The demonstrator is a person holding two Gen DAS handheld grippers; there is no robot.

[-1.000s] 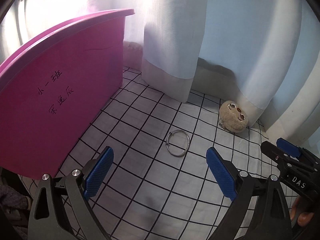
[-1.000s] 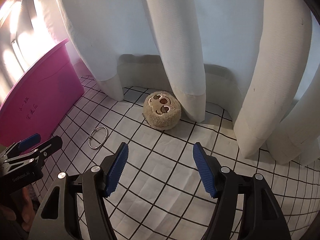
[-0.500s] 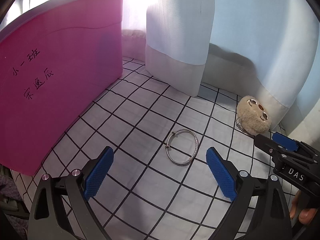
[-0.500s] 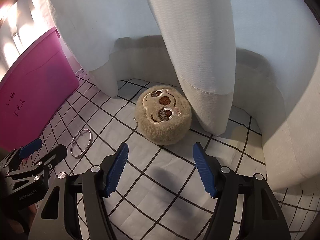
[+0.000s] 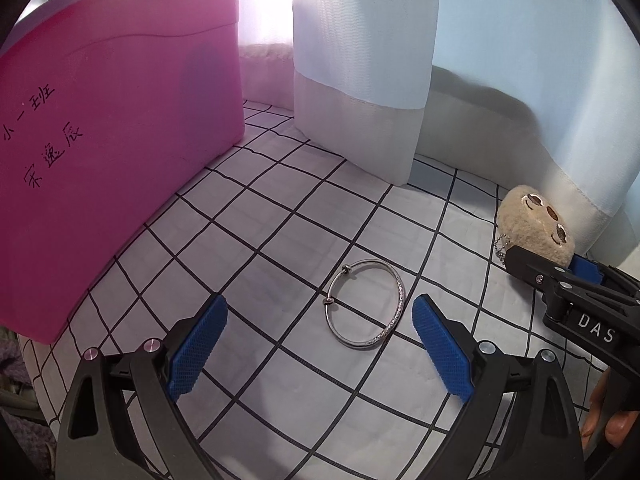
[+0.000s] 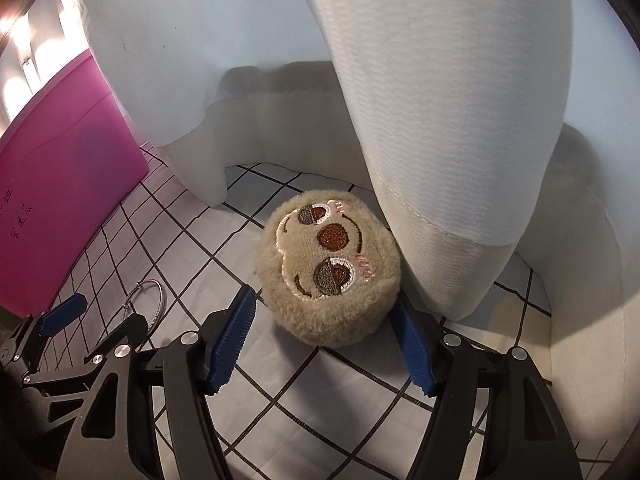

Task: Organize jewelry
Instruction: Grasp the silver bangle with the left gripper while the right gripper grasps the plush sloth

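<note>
While both tongs stand wide, the left gripper [image 5: 316, 344] brackets the silver bangle [image 5: 363, 305] without touching; the right gripper [image 6: 320, 344] flanks the plush sloth charm [image 6: 329, 267], white curtain [image 6: 440, 120] just beyond.

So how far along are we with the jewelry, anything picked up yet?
Nothing looks done yet. The silver bangle lies flat on the checked cloth, ahead of the open left gripper, untouched. The open right gripper straddles the plush sloth keychain without squeezing it. Still left: grasp both and put them away, perhaps in the pink bin.
</note>
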